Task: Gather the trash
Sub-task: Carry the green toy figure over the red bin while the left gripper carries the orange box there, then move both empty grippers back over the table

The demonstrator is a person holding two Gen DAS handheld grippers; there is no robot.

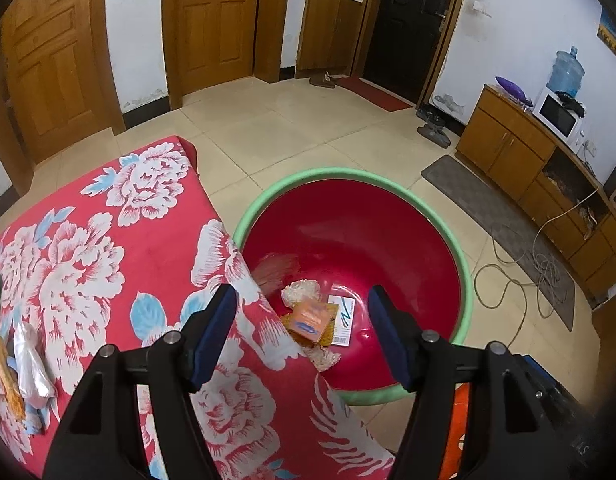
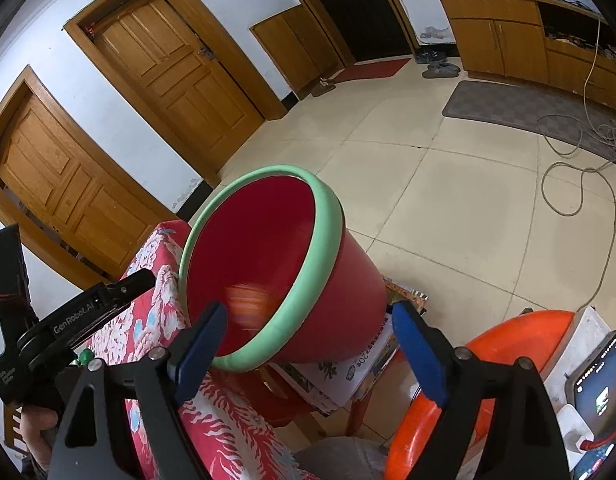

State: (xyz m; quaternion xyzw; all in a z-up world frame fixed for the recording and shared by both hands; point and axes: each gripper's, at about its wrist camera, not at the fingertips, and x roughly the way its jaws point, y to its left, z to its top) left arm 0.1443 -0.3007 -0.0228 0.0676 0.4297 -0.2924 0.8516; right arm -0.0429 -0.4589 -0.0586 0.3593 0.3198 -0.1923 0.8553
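Note:
A red bucket with a green rim (image 1: 465, 280) stands beside the table with the red flowered cloth (image 1: 108, 264). At its bottom lie an orange wrapper (image 1: 309, 316), a white card (image 1: 345, 318) and crumpled tissue (image 1: 302, 290). My left gripper (image 1: 302, 296) hangs open over the bucket's near edge, nothing between its fingers. More wrappers (image 1: 28, 364) lie on the cloth at the far left. In the right wrist view my right gripper (image 2: 309, 308) is open in front of the bucket (image 2: 319, 240), and a blurred orange thing (image 2: 248, 300) shows inside it.
The bucket rests on a stack of printed papers (image 2: 347, 368) on a red stool. An orange plastic chair (image 2: 487, 344) and a phone (image 2: 599, 384) are at the right. Cables (image 1: 507, 280) and a grey mat (image 1: 487, 212) lie on the tiled floor by a wooden cabinet (image 1: 507, 140).

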